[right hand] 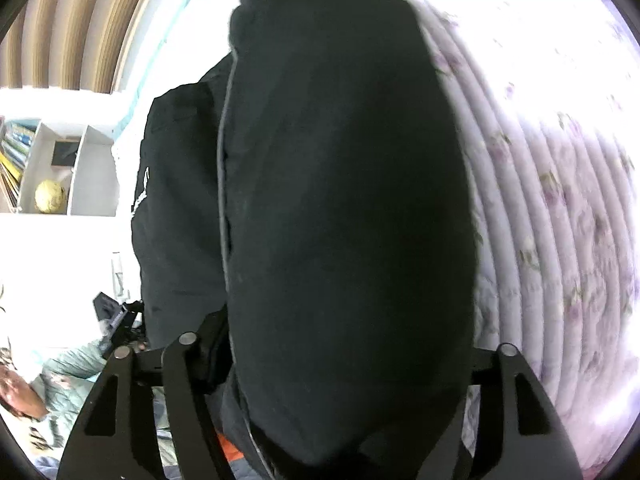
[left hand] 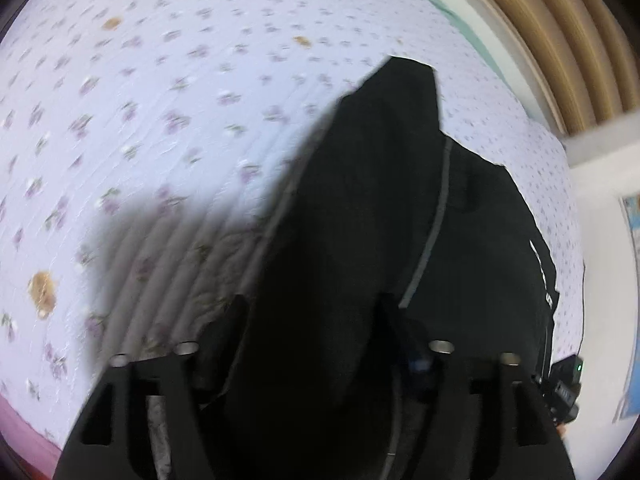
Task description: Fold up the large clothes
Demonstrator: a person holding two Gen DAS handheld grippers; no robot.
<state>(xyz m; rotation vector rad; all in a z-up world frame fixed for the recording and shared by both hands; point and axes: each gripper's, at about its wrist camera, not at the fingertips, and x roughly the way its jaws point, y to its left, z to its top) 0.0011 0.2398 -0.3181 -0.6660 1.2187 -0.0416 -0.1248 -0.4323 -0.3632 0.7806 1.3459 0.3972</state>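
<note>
A large black garment (left hand: 384, 208) with thin grey piping hangs over a bed with a pale floral quilt (left hand: 168, 112). My left gripper (left hand: 316, 328) is shut on a fold of the black garment and holds it lifted above the quilt. In the right wrist view the same black garment (right hand: 344, 200) fills the middle of the frame. My right gripper (right hand: 340, 360) is shut on the garment, and the cloth bulges over and hides its fingertips. The right gripper's body also shows in the left wrist view (left hand: 564, 384) at the lower right.
A ribbed wooden headboard (left hand: 560, 40) stands behind the bed. A white shelf (right hand: 52, 164) with books and a yellow ball is at the left. A person in a pale green top (right hand: 60, 380) is at the lower left. The left gripper's body (right hand: 116, 320) shows there.
</note>
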